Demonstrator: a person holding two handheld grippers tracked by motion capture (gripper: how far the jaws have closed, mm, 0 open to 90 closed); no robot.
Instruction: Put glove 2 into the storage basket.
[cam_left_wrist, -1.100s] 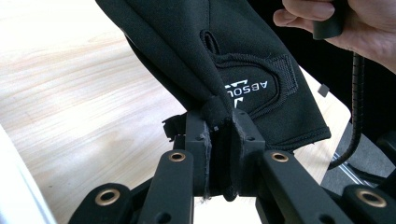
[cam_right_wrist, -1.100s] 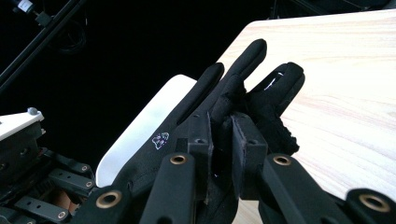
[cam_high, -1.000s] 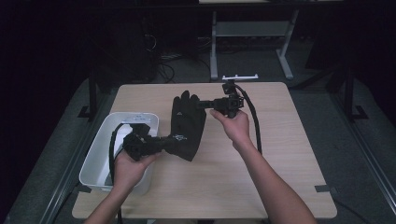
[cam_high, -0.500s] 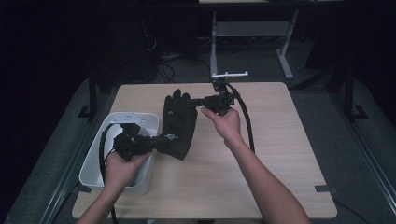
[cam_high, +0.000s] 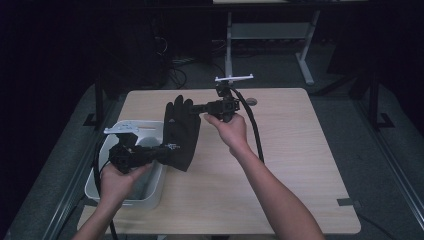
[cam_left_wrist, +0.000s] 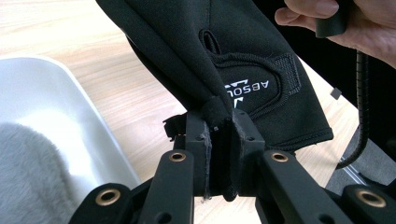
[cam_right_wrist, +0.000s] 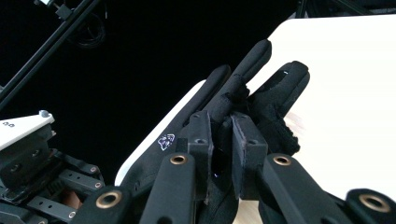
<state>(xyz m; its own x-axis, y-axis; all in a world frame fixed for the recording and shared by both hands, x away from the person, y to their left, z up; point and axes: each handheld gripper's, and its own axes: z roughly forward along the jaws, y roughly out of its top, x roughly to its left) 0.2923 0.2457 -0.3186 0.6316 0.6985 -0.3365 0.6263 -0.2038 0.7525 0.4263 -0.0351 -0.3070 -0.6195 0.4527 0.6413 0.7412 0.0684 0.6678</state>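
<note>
Glove (cam_high: 180, 131) hangs in the air between both tongs, just beside the white bin (cam_high: 150, 186), above the surface (cam_high: 280, 180). We see left tongs (cam_high: 161, 151) clamped on the cuff edge, right tongs (cam_high: 196, 107) clamped near the fingers. Long axis of the glove runs roughly upright, fingertips up and away from the bin, cuff on the bin side. We judge the bin the likely drop target; left hand (cam_high: 116, 181) is nearer it, right hand (cam_high: 227, 129) farther. Grey cloth (cam_left_wrist: 28, 172) lies inside the bin.
</note>
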